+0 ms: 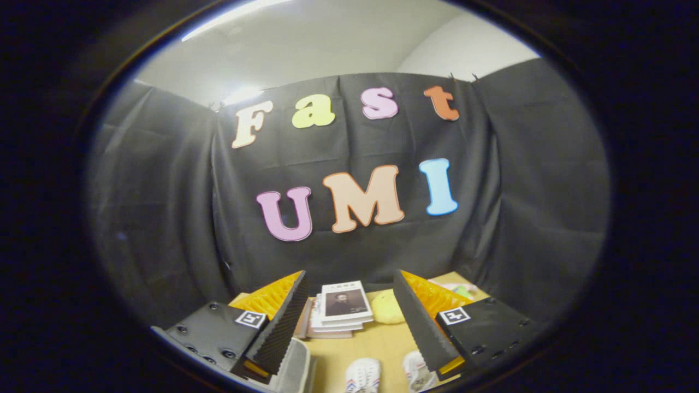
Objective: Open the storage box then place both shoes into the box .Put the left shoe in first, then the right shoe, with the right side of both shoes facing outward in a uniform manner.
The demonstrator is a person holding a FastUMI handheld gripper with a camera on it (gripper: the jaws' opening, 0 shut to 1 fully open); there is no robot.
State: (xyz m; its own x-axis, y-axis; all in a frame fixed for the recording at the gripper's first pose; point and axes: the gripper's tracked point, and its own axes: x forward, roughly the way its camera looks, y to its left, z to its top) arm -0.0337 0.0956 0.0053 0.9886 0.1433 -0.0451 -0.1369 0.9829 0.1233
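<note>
Wooden table (377,341) carries a stack of books (338,311), with a yellow soft thing (389,314) just beside it. Nearer than the books, two white shoes (363,375) lie between the spread, empty fingers of the gripper (349,322). A pale grey edge (297,365), possibly the storage box, sits left of the shoes.

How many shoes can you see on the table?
2. One white shoe lies between the open fingers; the other shoe sits beside it, partly hidden by one finger. Only their toes show.
</note>
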